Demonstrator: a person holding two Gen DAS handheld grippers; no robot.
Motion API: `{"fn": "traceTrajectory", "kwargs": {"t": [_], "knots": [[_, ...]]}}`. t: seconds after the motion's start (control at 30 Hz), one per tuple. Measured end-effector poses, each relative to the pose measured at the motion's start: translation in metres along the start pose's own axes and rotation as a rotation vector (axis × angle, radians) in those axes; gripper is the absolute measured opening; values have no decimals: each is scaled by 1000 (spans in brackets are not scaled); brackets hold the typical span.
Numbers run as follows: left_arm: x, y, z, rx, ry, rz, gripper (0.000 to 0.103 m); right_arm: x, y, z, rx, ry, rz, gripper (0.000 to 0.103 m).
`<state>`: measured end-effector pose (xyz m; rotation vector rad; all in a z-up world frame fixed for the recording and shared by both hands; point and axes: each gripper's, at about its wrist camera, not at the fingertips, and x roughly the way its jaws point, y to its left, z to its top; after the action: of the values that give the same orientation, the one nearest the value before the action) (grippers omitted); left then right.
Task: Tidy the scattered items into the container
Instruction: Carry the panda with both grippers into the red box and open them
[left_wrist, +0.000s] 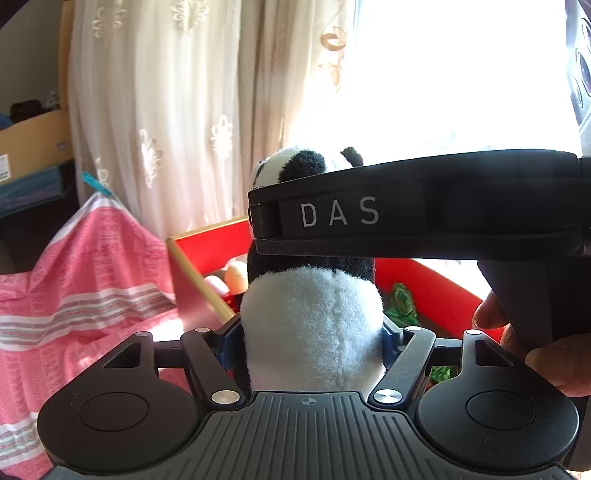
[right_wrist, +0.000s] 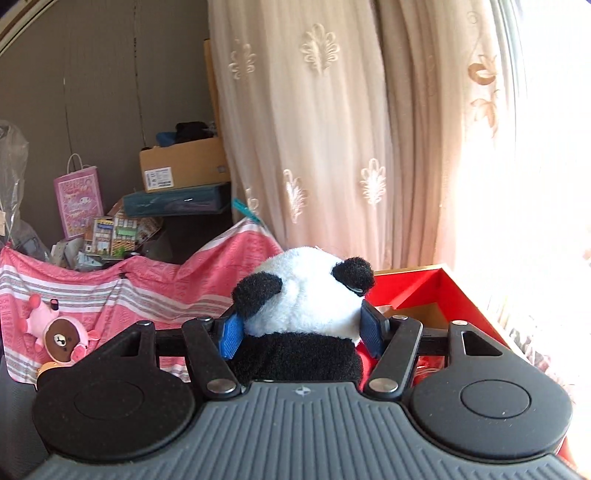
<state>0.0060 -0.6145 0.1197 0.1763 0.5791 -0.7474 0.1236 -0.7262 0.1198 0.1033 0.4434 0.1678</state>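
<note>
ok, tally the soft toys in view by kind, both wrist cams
panda plush, held by left gripper and right gripper: 1
pink-hooded bear plush, on pink cloth: 1
Total: 2

One plush panda (right_wrist: 303, 295), one red container (right_wrist: 458, 291), two grippers (left_wrist: 312, 343) (right_wrist: 301, 332), one bear toy (right_wrist: 61, 338), one cardboard box (right_wrist: 184, 168).
</note>
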Motion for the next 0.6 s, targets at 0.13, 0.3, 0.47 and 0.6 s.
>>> {"fn": "traceTrajectory", "kwargs": {"t": [0.13, 0.3, 0.47, 0.6], "knots": [[29, -29, 11, 1, 18, -25, 71, 0, -34, -1, 17, 5, -37, 68], [59, -43, 11, 3, 59, -28, 71, 11, -62, -8, 47, 34, -43, 68], [84, -47, 8, 2, 98, -28, 72, 24, -78, -15, 72, 67, -39, 69], [97, -32, 6, -28, 127, -41, 87, 32, -88, -17, 85, 81, -51, 85]]}}
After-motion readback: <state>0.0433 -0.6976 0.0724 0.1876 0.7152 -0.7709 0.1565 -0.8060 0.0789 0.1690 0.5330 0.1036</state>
